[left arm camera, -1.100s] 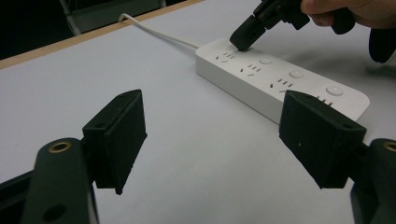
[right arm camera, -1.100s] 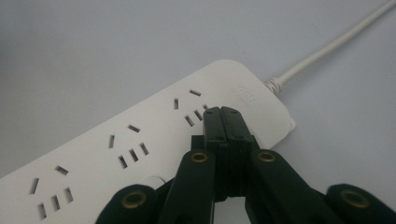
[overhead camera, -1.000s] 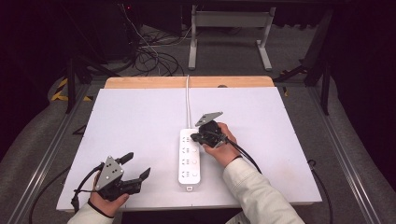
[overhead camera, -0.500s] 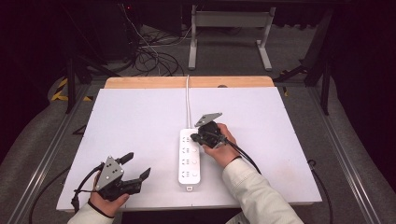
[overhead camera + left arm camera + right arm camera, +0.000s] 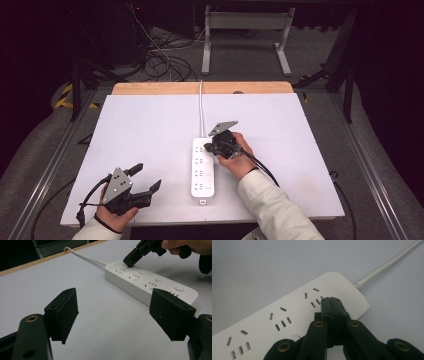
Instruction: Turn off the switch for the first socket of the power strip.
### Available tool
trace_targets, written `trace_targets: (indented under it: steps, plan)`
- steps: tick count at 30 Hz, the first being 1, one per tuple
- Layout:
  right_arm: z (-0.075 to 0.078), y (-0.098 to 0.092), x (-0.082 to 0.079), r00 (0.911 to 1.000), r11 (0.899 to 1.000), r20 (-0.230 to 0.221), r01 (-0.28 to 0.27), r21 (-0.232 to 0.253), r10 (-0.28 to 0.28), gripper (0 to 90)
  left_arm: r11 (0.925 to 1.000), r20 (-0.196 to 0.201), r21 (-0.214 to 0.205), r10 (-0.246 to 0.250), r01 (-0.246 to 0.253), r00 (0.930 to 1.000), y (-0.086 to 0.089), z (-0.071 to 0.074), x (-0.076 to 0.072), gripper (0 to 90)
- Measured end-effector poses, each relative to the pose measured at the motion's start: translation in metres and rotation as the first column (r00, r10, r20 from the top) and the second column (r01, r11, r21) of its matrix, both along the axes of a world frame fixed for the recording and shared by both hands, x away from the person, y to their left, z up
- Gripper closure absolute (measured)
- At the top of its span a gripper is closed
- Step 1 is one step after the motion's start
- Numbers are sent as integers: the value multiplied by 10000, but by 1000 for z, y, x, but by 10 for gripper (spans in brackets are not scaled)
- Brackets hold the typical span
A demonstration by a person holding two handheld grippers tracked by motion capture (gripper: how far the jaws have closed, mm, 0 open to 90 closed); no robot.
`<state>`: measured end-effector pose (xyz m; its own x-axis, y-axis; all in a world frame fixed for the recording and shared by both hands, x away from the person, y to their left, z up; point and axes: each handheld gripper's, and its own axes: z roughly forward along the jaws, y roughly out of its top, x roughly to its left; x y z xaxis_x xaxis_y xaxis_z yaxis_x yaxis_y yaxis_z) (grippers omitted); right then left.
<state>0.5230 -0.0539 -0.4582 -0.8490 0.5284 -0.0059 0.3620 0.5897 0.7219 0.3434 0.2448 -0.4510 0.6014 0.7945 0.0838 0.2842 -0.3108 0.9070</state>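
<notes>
White tabletop [image 5: 140, 135] in a dark room: white power strip [image 5: 202, 172] lies mid-table, right gripper [image 5: 216, 146] with jaws pressed together, tips touching the strip's cord-end top face, left gripper [image 5: 142, 181] jaws spread wide and empty, well apart near the front-left edge.

Smooth white plastic power strip [image 5: 202, 167] with a faint sheen and rubbery white cord [image 5: 201, 110]; matt white table top [image 5: 140, 130] edged in bare wood; matt black gripper jaws, brass-coloured rivets.
</notes>
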Motion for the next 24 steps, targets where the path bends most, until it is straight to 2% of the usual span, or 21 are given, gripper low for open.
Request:
trace_targets:
  steps: [12,16,17,22,24]
  plan:
    - [0,0,0,10000,10000,-74,20,-27,-20,900,10000,6,13,4,-4,10000,0,0,0,232]
    - [1,2,-1,10000,9999,30,45,-136,-45,900,10000,-13,8,-1,1,10000,0,0,0,232]
    - [1,2,-1,10000,9999,12,62,-152,-62,900,10000,-70,-94,30,-31,10000,-1,-1,0,232]
    - [0,2,-1,10000,9999,-92,32,-168,-34,900,10000,-55,-61,17,-17,10000,-1,-1,0,232]
    - [0,3,-2,9999,9996,89,59,-292,-56,900,10000,-43,-17,15,-15,10000,-1,-1,0,232]
